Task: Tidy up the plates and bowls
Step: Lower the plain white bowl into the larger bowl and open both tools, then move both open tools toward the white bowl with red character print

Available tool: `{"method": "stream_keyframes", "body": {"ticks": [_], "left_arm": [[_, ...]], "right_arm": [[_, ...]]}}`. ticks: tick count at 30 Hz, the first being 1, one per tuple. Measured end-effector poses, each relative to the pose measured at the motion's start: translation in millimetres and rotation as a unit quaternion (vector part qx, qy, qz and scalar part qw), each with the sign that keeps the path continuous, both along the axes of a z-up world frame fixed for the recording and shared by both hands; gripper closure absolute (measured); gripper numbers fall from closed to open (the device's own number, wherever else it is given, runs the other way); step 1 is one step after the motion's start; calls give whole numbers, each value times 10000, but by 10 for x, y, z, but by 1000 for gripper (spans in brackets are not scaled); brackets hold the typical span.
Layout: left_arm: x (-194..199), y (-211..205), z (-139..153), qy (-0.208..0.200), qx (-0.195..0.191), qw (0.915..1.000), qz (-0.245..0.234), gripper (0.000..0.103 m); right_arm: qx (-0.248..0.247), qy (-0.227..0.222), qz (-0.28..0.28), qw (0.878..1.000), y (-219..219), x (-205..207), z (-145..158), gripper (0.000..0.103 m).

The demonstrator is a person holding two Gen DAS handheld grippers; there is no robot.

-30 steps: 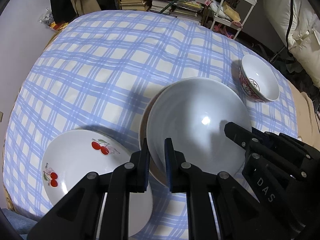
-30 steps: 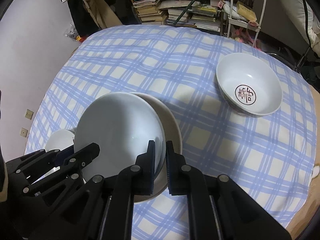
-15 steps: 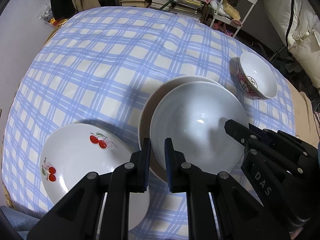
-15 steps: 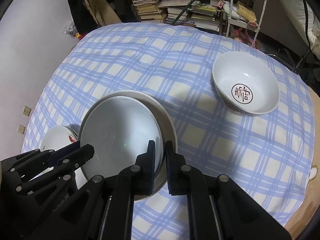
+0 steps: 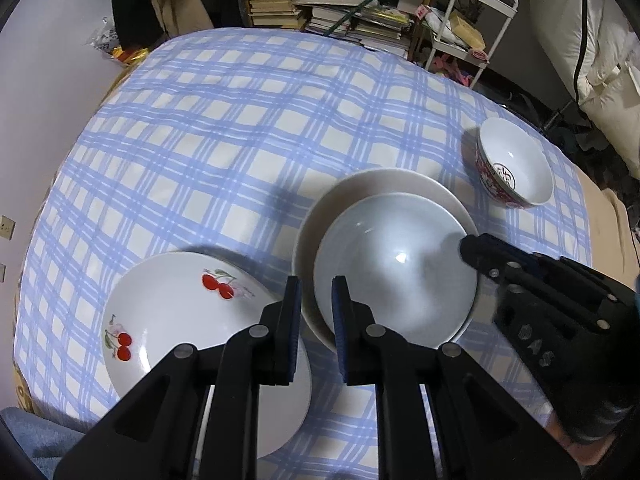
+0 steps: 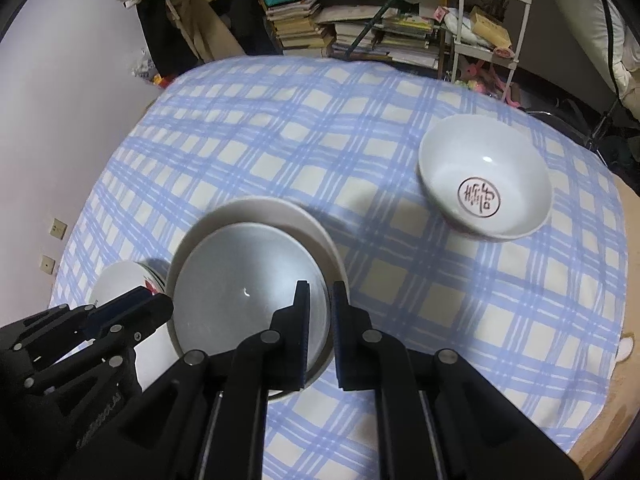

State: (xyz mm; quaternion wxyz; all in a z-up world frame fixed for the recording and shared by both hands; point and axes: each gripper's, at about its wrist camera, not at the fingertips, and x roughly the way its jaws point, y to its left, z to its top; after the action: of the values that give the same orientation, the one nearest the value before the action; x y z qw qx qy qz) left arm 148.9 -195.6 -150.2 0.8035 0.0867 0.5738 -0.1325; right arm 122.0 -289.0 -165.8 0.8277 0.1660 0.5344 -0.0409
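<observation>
The pale grey plate (image 5: 394, 268) is being set down inside the cream plate (image 5: 360, 184), low and centre in both views, so the stacking step is close to done. The left gripper (image 5: 316, 312) is opening its jaws, with the near rims of both plates between them and the pads seeming no longer to press. The right gripper (image 6: 321, 324) is clamping the grey plate's right rim, its jaws nearly shut. Next, both claws need to let go and lift clear without dragging the stack. The cherry plate (image 5: 176, 312) is lying empty at lower left on the checked tablecloth (image 5: 240, 120). The red-patterned bowl (image 6: 484, 184) is sitting empty at the right, well apart.
</observation>
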Motion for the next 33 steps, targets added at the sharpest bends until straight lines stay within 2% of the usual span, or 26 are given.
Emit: {"method": "stream_keyframes", "body": {"ticks": [4, 6, 8, 12, 13, 14, 15, 17, 20, 23, 27, 33], "left_arm": [[12, -37, 88, -123, 53, 9999, 11, 84], [36, -76, 148, -165, 34, 9999, -10, 83], [67, -137, 210, -193, 17, 9998, -53, 82], [122, -276, 347, -392, 49, 9991, -161, 76], [142, -317, 382, -431, 37, 9989, -192, 70], [153, -348, 402, -458, 23, 9987, -213, 58], [176, -396, 437, -518, 3, 9983, -256, 52], [201, -473, 478, -638, 21, 9974, -336, 32], [226, -614, 522, -809, 91, 9955, -481, 29], [271, -747, 535, -834, -74, 9946, -613, 27], [340, -898, 506, -830, -287, 9940, -653, 27], [485, -1105, 342, -474, -611, 9944, -724, 26]], "right_arm": [[69, -256, -145, 9995, -128, -60, 186, 87], [61, -388, -206, 9990, -187, -89, 273, 79], [-64, -517, -290, 9982, -248, -113, 364, 67], [-316, -749, -443, 9957, -384, -160, 533, 51], [-357, -821, -500, 9947, -440, -175, 573, 46], [-394, -855, -564, 9940, -488, -189, 593, 40], [-430, -873, -633, 9932, -526, -200, 605, 36], [-540, -905, -837, 9909, -634, -227, 627, 22], [-623, -968, -1021, 9881, -792, -265, 657, 11], [-668, -1043, -1165, 9854, -933, -286, 689, 6], [-636, -1140, -1315, 9827, -1096, -288, 709, 4], [-691, -1063, -1475, 9809, -1245, -288, 589, 4]]}}
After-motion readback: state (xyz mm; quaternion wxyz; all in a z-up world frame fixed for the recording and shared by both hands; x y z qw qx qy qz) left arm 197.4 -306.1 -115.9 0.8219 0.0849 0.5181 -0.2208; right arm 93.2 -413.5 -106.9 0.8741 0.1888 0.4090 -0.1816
